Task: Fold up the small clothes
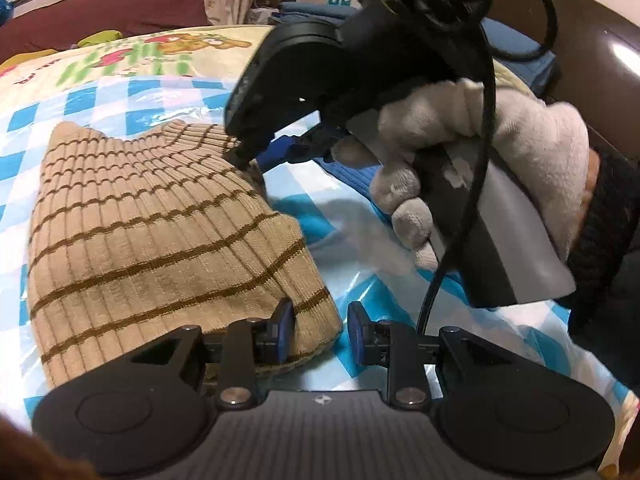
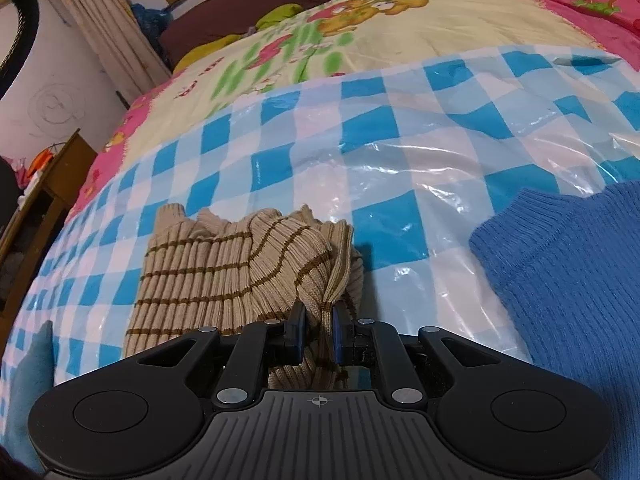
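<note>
Lying on the bed: a tan sweater with thin brown stripes and ribbed knit, folded over on itself, resting on a blue-and-white checked plastic sheet.
Sweater's look: the knit bunches into wrinkles where it is gathered between the fingers in the right wrist view; in the left wrist view the top layer lies fairly smooth, with a folded corner low by the camera.
Bed: a cream quilt with cartoon prints and pink borders lies under the plastic sheet and shows beyond its far edge.
Other things: a blue sweater lies on the sheet toward the bed's right side, apart from the tan one; curtains hang past the bed's far left corner.
In the way: in the left wrist view the right tool's black body and cable, with a white-gloved hand around its handle, cover much of the far right of the bed.
Right hand-held gripper: narrowly parted, with a gathered ridge of the tan sweater running between the fingers; whether the pads press on the cloth I cannot tell for sure.
Left hand-held gripper: fingers spread apart, nothing pinched; its left finger sits over the sweater's near folded corner, while its right finger is over bare plastic just beside that corner.
</note>
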`<state>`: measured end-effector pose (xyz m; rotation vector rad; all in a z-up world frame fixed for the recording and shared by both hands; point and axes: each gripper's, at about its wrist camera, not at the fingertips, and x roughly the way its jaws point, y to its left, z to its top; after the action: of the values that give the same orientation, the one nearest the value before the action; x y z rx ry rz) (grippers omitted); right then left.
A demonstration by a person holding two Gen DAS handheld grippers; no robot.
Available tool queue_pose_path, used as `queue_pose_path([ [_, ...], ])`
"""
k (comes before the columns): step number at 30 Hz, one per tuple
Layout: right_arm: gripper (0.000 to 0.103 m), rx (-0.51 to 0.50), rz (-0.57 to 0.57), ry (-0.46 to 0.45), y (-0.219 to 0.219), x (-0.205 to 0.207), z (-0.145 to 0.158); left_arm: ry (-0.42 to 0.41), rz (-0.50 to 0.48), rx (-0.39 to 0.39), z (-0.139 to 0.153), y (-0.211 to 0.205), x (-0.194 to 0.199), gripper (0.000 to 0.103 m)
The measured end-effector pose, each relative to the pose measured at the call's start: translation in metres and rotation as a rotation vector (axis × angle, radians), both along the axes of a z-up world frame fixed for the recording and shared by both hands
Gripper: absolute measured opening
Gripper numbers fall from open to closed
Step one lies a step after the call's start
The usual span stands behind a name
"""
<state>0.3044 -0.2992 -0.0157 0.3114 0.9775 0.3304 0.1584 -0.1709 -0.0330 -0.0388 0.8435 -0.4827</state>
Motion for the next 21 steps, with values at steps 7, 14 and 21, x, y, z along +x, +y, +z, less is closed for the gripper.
queue_pose_path([
  [7,0.019,0.005,-0.002,-0.008,-0.008,-0.010,0.009,0.022,-0.010,-0.020,0.003,0.005,0.001,0.041],
  [14,0.020,0.067,0.037,-0.052,-0.015,-0.051,0.031,0.005,-0.057,-0.017,0.016,0.016,-0.023,0.042],
  [21,0.024,0.097,0.111,-0.025,-0.007,-0.093,0.019,0.013,-0.013,-0.021,0.029,0.051,-0.044,0.043],
])
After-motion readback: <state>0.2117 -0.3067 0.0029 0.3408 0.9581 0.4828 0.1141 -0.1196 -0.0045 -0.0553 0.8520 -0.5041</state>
